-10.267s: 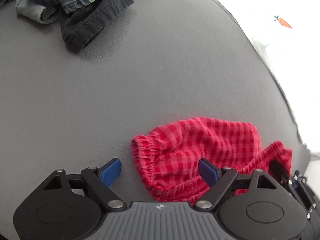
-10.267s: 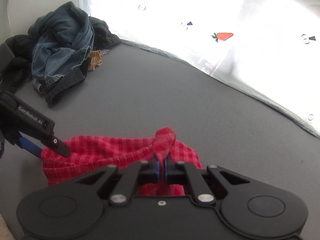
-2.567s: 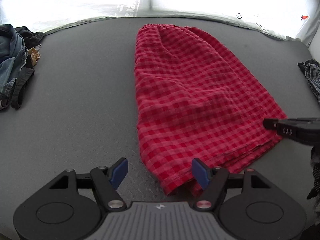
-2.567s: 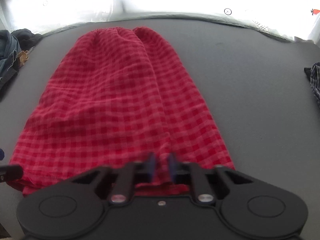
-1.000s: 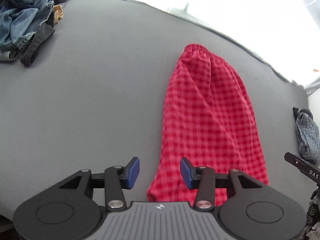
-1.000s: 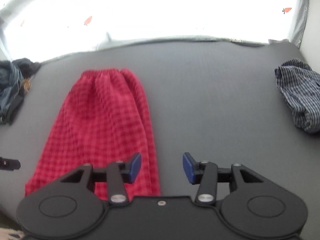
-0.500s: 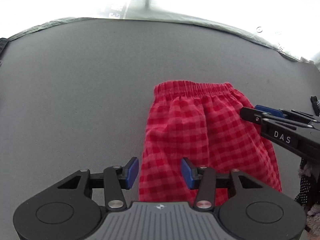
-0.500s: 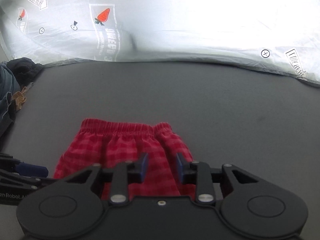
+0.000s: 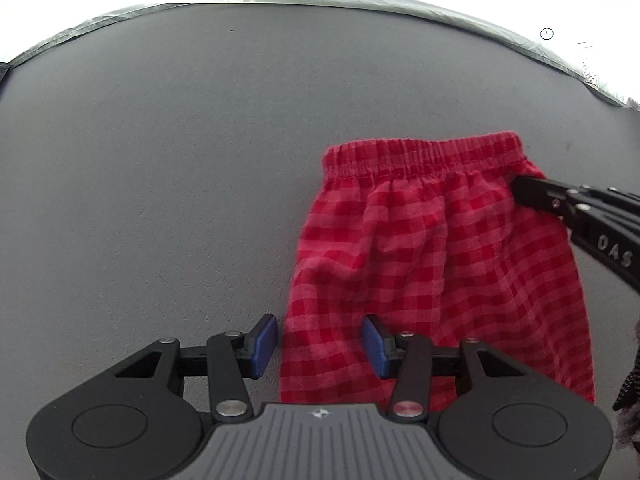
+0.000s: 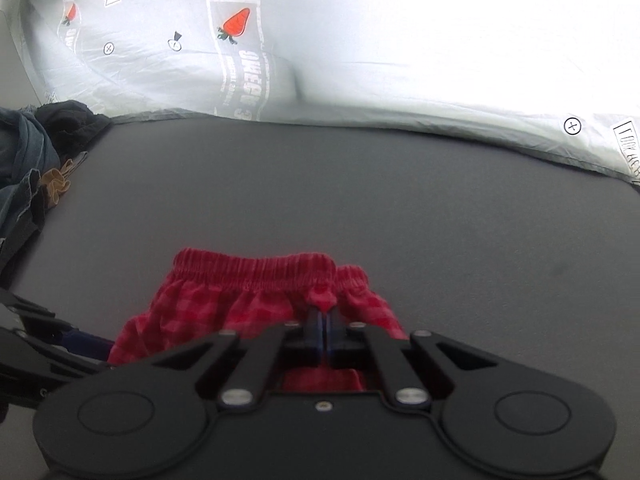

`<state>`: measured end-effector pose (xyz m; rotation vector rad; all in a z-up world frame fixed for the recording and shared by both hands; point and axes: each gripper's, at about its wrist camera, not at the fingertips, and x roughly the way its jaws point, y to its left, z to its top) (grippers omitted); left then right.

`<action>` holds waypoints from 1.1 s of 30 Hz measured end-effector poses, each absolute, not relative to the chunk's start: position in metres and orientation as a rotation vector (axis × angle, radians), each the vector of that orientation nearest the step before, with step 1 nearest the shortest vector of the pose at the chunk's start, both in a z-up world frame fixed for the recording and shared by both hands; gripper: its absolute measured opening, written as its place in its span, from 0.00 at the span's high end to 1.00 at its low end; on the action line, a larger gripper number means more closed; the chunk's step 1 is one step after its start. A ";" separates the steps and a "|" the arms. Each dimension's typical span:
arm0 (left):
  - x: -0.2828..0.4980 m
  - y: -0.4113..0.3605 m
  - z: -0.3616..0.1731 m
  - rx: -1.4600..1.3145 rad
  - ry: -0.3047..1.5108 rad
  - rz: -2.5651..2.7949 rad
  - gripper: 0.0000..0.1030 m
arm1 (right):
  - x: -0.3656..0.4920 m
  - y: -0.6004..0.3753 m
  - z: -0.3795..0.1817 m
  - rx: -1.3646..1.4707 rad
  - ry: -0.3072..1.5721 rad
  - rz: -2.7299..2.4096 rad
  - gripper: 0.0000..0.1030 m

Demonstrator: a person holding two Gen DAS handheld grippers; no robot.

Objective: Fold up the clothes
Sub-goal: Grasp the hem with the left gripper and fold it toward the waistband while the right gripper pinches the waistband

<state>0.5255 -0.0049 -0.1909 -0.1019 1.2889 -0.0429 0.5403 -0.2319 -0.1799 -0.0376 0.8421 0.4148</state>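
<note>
Reaching low over the grey table, the left gripper holds its blue pads wide apart astride the left edge of the red checked shorts. The right gripper, marked "DAS", pinches the cloth under the waistband.

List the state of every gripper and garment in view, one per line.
Left gripper: open, straddling the shorts' left edge.
Right gripper: shut on the shorts just below the waistband.
Red checked shorts: lying flat on the grey table, waistband at the far end.
Pile of dark clothes: heaped, unfolded.
</note>
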 end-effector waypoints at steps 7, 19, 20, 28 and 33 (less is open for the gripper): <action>0.537 -0.019 -0.196 -0.081 1.307 -0.016 0.50 | 0.570 -0.246 -0.210 -0.020 0.930 0.336 0.95; 0.571 -0.026 -0.199 -0.147 1.204 -0.048 0.49 | 0.578 -0.270 -0.218 0.148 0.910 0.386 0.58; 0.572 -0.027 -0.200 -0.146 1.200 -0.045 0.49 | 0.580 -0.270 -0.219 0.151 0.920 0.397 0.58; 0.570 -0.028 -0.201 -0.125 1.158 -0.097 0.57 | 0.599 -0.268 -0.225 0.185 0.934 0.508 0.54; 0.574 -0.021 -0.202 -0.186 1.147 -0.084 0.89 | 0.608 -0.255 -0.224 0.150 0.928 0.615 0.89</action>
